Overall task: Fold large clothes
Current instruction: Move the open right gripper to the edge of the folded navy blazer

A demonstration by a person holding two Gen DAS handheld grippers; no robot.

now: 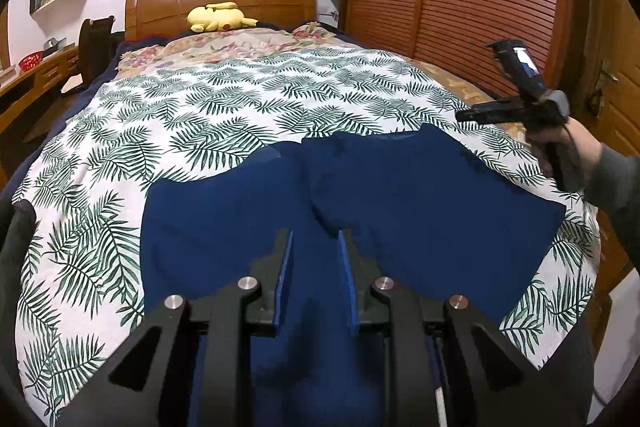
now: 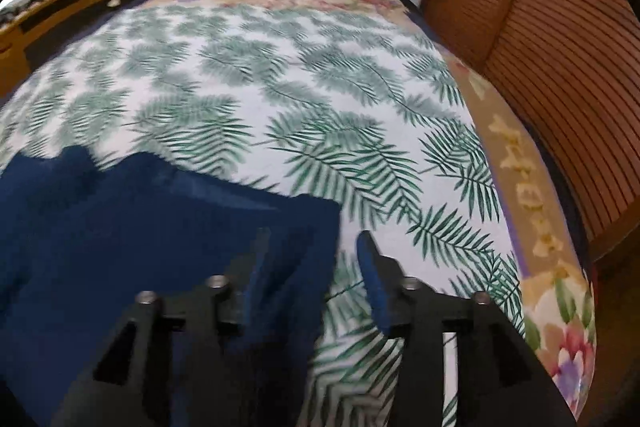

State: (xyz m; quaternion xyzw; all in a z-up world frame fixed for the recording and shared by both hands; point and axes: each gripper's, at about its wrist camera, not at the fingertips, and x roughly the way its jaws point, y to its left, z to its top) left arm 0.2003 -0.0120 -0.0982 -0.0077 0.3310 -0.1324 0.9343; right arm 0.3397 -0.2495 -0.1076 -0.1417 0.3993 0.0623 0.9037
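Right wrist: navy garment [image 2: 160, 227] left of right gripper [image 2: 312, 267]

Black hand-held gripper [image 1: 314, 243]: blue finger pads, silver pivot bolts; grey sleeve [image 1: 616, 183].

My right gripper [image 2: 316, 267] hangs open over the blue garment's [image 2: 132, 235] right edge on the leaf-print bedspread [image 2: 280, 87], frame blurred.

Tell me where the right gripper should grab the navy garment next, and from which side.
Probably the garment's right corner, approached from the bare leaf-print cover on its right. That corner lies flat, square and exposed, with its edge passing between the open right gripper's fingers. The left gripper hovers over the garment's middle, jaws slightly apart, gripping nothing visible.
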